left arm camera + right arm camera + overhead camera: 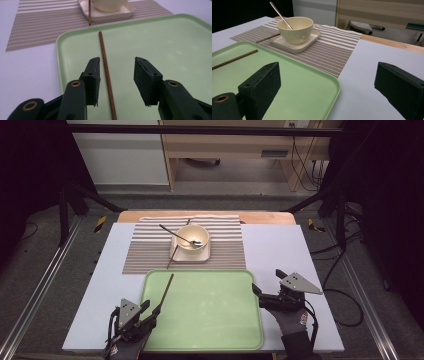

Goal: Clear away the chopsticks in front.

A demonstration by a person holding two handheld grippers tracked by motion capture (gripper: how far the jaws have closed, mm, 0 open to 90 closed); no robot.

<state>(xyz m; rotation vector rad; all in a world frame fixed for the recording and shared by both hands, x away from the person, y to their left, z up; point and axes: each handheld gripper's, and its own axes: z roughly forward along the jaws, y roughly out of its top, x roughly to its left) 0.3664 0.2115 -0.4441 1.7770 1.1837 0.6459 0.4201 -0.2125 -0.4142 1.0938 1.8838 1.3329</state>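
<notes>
A brown chopstick lies on the light green tray near its left edge. My left gripper hovers over its near end, open, with the stick between the jaws close to the left pad and untouched. From above, the left gripper sits at the tray's front left corner. At the tray's right edge my right gripper stands wide open and holds nothing. Beyond the tray, a cream bowl with a metal spoon in it rests on a square plate. A second chopstick leans beside that plate.
A striped placemat lies under the plate at the back of the white tabletop. A strip of wooden table runs behind the mat. Black frame posts and cables flank the table on both sides.
</notes>
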